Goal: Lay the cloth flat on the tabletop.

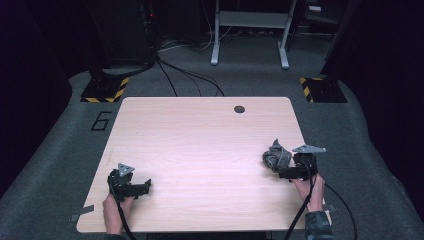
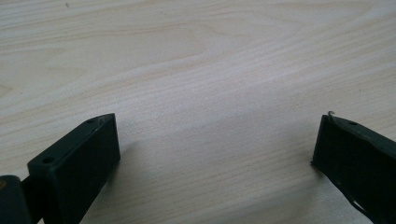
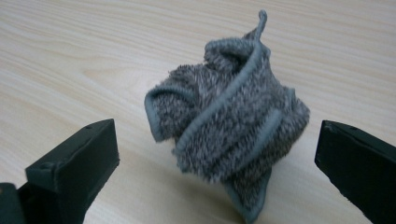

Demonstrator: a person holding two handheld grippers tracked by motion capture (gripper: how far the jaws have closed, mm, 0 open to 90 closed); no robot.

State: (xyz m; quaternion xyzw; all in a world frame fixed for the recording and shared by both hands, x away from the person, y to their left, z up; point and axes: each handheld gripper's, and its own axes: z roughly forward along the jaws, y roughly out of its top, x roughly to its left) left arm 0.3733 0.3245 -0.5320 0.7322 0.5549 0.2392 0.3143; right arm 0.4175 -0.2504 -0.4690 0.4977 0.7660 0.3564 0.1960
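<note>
The grey cloth (image 3: 229, 126) lay crumpled, its underside hidden — between the right gripper (image 3: 217, 163)'s spread jaws, untouched; the left gripper (image 2: 217, 158) gaped over bare bench (image 2: 196, 70).

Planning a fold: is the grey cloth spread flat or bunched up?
Bunched up: the grey cloth stands in a crumpled heap on the table, its hems twisted over one another.

A dark "6" (image 1: 101, 120) is marked on the grey floor (image 1: 60, 150), just left of the bench (image 1: 200, 150).
</note>
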